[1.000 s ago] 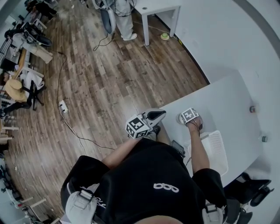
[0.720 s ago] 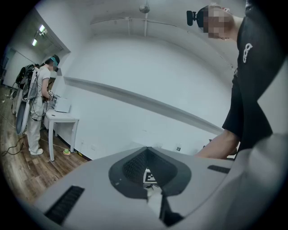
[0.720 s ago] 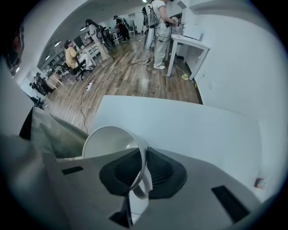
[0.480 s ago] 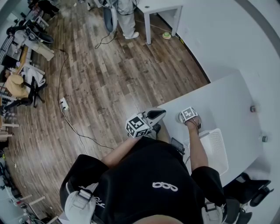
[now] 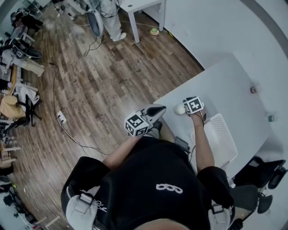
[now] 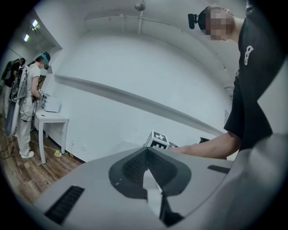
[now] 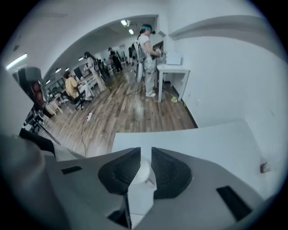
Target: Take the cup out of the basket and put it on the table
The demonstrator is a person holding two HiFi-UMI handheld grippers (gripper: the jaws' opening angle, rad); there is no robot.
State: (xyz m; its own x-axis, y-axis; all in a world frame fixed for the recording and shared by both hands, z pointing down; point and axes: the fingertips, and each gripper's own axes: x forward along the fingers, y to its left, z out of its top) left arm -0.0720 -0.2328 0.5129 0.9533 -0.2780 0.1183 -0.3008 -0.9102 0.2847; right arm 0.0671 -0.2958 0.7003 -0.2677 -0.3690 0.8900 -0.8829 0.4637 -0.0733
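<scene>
A small white cup [image 5: 180, 109] hangs over the white table [image 5: 225, 85] near its left corner, just left of the white basket [image 5: 221, 143]. My right gripper [image 5: 185, 110] points steeply down, under its marker cube, and is shut on the cup. In the right gripper view the cup [image 7: 143, 173] shows as a white round shape pinched between the dark pads of the right gripper [image 7: 146, 152]. My left gripper [image 5: 158, 109] is held roughly level beside the table's corner, shut and empty. In its own view the left gripper [image 6: 147, 157] has its jaws together.
A small reddish item [image 5: 253, 90] and a second small item [image 5: 270, 118] sit at the table's far side. Black chair [image 5: 261, 177] at the lower right. A person stands at a white desk [image 5: 144, 5] across the wood floor; a cable [image 5: 58, 90] and power strip lie there.
The right gripper has risen with the cup in it and tilted. The left gripper has drifted a little. The head view has shifted.
</scene>
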